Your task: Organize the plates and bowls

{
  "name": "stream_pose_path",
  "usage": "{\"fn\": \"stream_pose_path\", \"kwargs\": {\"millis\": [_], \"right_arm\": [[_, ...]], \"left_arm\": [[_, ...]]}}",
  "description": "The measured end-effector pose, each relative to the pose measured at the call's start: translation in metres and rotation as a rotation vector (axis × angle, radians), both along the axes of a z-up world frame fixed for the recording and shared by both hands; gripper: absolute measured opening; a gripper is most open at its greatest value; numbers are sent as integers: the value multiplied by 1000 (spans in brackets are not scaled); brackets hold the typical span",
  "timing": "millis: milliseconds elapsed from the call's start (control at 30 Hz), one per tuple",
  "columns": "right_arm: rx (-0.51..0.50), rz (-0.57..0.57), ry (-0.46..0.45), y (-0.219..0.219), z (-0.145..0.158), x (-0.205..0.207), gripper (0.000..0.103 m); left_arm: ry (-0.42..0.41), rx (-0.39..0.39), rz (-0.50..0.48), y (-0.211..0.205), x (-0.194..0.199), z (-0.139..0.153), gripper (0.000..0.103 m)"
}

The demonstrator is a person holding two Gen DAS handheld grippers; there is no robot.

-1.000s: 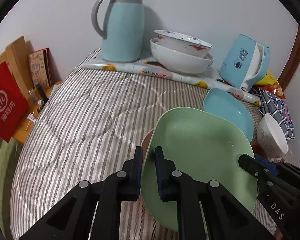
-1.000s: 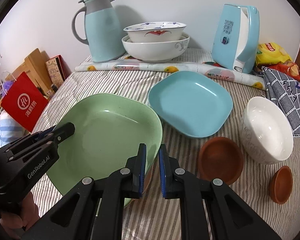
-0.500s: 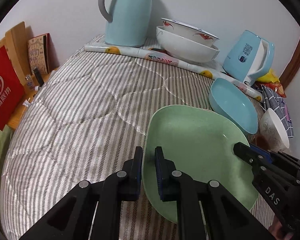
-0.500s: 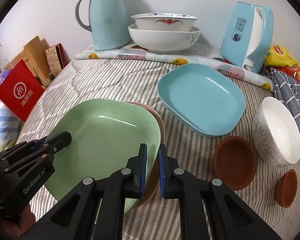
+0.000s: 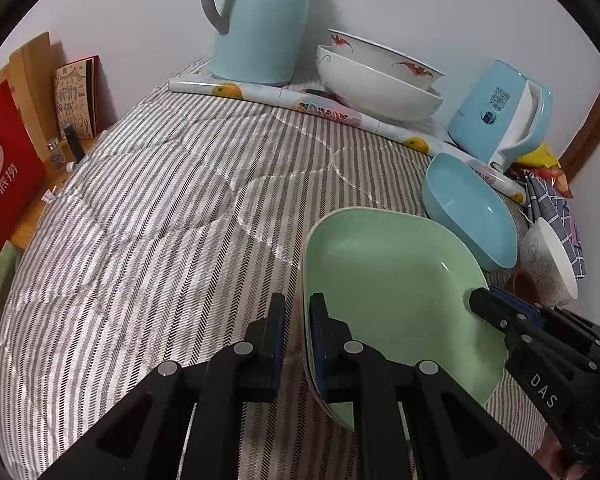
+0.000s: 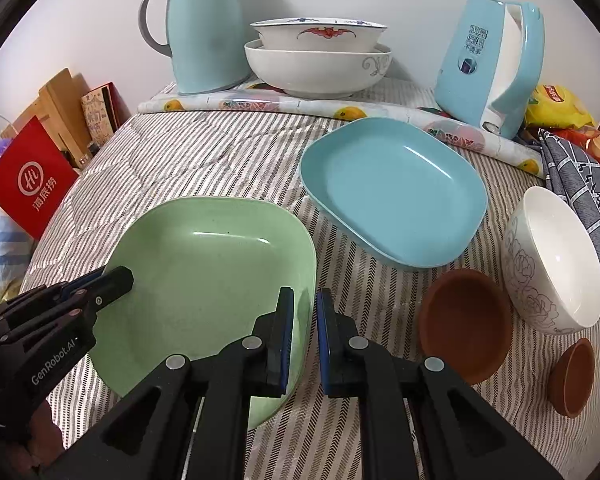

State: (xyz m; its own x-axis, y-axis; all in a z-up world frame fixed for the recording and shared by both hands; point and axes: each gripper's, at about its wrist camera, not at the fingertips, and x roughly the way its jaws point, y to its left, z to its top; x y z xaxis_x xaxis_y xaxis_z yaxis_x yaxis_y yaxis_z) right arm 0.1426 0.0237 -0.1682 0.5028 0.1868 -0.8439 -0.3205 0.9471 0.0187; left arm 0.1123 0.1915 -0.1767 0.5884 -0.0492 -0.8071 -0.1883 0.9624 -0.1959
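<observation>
Green plate [image 5: 396, 280]: down near the front edge of the bed [image 5: 160, 220], toward its right side, just beside the blue plate [image 6: 396, 192]. Clamped at opposite rims: left tongs [image 5: 298, 320] closed over the left rim, right tongs [image 6: 304, 320] closed over the right rim, one finger inside the dish and one outside in each case.

Changed within the last second: half a second ago tilted, with a pinkish plate showing under its right side; now level and settled over that plate. Hides it wholly from the right wrist view, and leaves only a pale sliver of lower rim [image 5: 308, 372] in the left wrist view. Judged as a stack just made, green on pink, with release the step probably due. Blue plate, brown saucer [image 6: 464, 320] and white bowl [image 6: 556, 256] not yet sorted.

Pose: both tongs pitched steeply down and facing each other across the dish, barely shifting. Part of the left hand [image 6: 32, 440] visible behind its tongs at the lower left of the right wrist view.
</observation>
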Motion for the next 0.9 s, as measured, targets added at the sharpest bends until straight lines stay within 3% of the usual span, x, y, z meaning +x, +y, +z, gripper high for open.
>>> {"fn": "stream_pose_path", "kwargs": {"millis": [500, 633, 767, 900], "right_arm": [[14, -2, -46, -19, 29, -20, 30], [30, -10, -67, -30, 40, -26, 42], [45, -28, -89, -44, 50, -30, 42], [52, -49, -98, -60, 61, -33, 46]], "left_arm": [[-36, 30, 3, -12, -10, 33, 13], [-46, 41, -3, -20, -13, 43, 13], [-63, 66, -10, -32, -14, 55, 23], [-100, 65, -36, -46, -15, 68, 23]]}}
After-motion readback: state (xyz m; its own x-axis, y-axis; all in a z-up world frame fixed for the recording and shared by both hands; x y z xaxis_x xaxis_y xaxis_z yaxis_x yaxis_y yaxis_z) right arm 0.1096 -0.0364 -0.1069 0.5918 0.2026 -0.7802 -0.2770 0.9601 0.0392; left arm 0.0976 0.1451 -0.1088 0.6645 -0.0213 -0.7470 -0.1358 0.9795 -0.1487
